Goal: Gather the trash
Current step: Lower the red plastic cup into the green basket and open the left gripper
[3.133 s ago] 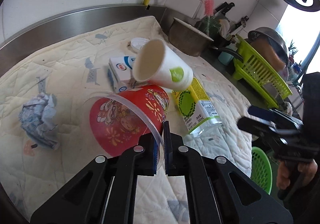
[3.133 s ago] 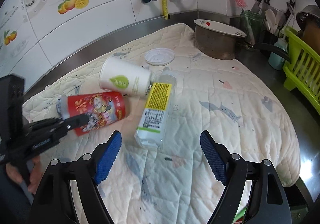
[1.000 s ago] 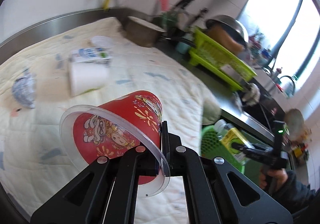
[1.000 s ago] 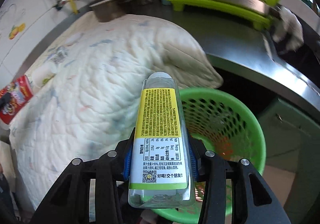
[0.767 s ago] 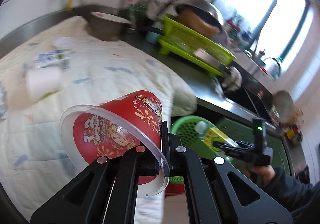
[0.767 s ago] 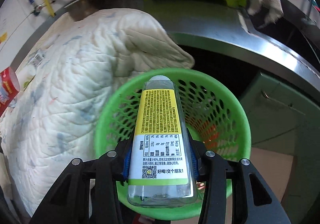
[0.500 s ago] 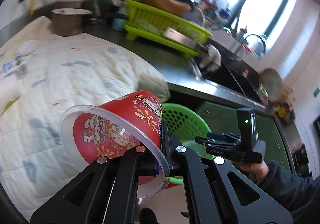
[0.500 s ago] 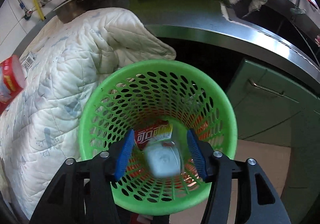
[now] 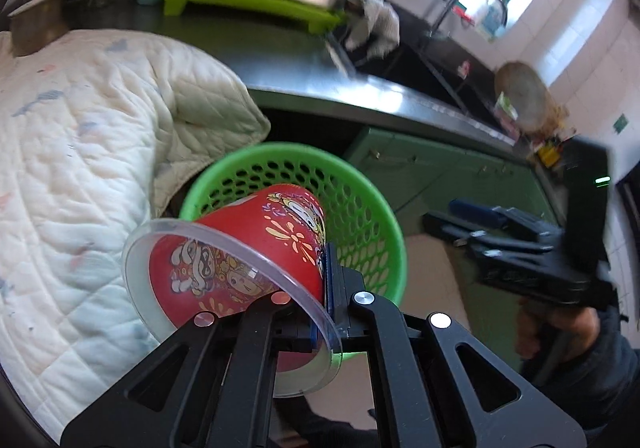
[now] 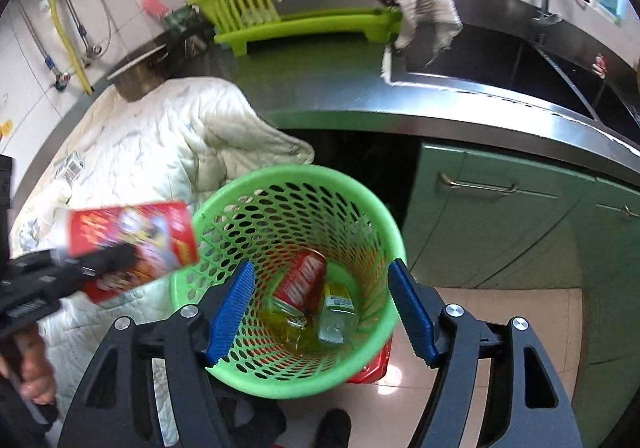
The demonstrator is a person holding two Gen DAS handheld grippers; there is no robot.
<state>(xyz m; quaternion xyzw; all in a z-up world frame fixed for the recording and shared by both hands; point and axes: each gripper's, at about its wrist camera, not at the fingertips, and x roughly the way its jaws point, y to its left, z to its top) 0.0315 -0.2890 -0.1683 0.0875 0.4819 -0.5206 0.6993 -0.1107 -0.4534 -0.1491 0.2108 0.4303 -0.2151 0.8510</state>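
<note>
My left gripper (image 9: 324, 284) is shut on the rim of a red printed cup (image 9: 248, 248) with a clear lid and holds it over the near edge of the green mesh basket (image 9: 372, 216). In the right wrist view the cup (image 10: 132, 240) sits at the basket's left rim (image 10: 240, 184). My right gripper (image 10: 320, 312) is open and empty above the basket. A yellow-labelled bottle (image 10: 336, 312) and a red can (image 10: 300, 280) lie at the basket's bottom. My right gripper also shows in the left wrist view (image 9: 476, 216).
The quilted white cloth (image 10: 160, 136) covers the counter at left and hangs beside the basket. A green dish rack (image 10: 304, 8), a steel sink (image 10: 500, 56) and green cabinet doors (image 10: 500, 216) lie beyond. More trash (image 10: 60, 184) lies far left on the cloth.
My right gripper opened and the yellow-labelled bottle fell into the basket. My left gripper carried the red cup from the cloth to the basket's rim.
</note>
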